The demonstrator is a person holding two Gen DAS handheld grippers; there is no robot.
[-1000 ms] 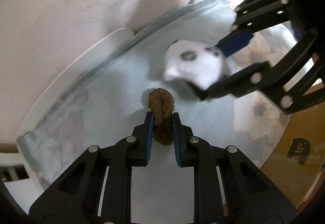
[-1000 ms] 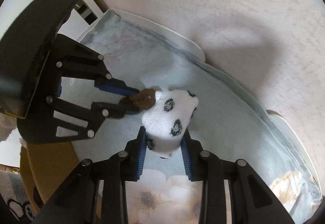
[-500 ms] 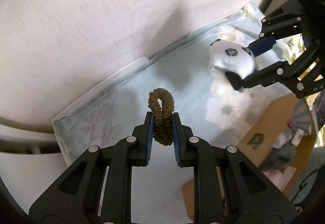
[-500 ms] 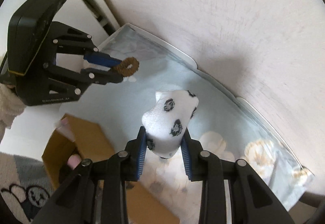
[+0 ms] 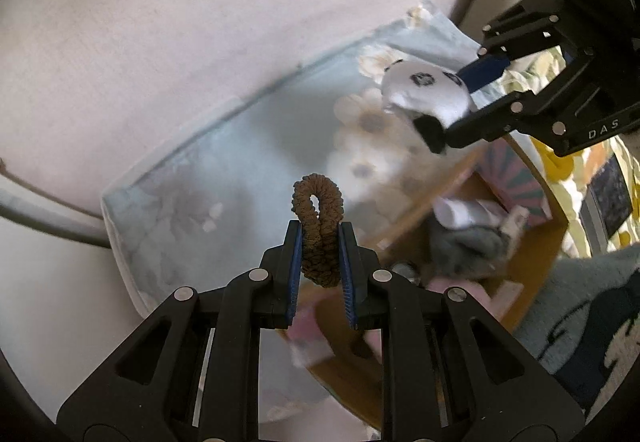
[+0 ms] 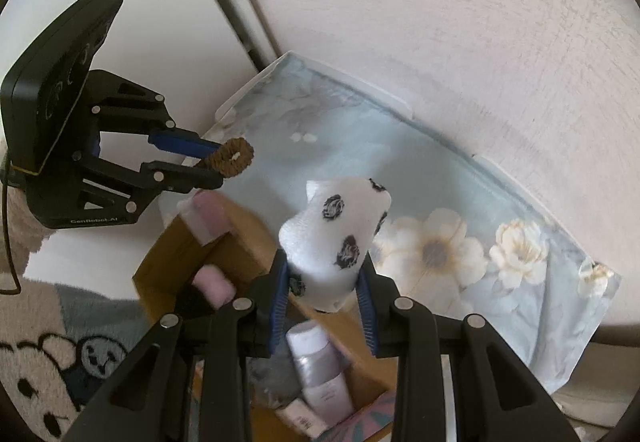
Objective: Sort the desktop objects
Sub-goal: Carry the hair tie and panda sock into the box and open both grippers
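Both pairs of jaws are clamped on something. Between the blue pads of the left gripper (image 5: 320,246) sits a brown scrunchie (image 5: 318,226), pinched flat across its lower part so that its loop stands up past the fingertips at the centre of the left wrist view; its ribbed fabric is squeezed into a narrow oval with a small open eye near the top. Its long axis runs along the fingers, toward the upper part of the frame. In the right wrist view the same scrunchie (image 6: 232,161) shows at left centre, face-on as a ring, sticking out toward the right from the left gripper's (image 6: 212,163) tips.

The right gripper (image 6: 324,282) holds a sock (image 6: 336,238), white with dark round blotches, bunched into a soft lump. Its pads press the lower part, and the bulk rises above the fingertips toward the upper centre, leaning slightly right. In the left wrist view this sock (image 5: 424,93) hangs at upper right, in the right gripper (image 5: 452,101), a dark tip poking out at its lower end.

Under both grippers lies a pale blue cloth (image 6: 460,177) printed with white flowers, its far edge running along a pinkish wall (image 6: 440,21). An open cardboard box (image 6: 160,254) sits below the sock in the lower centre, already holding a pink roll (image 6: 214,284), a bottle (image 6: 320,374) and other small items. Open cloth shows to the right of the box. A fuzzy rug (image 6: 48,362) with a bear pattern fills the lower left corner.
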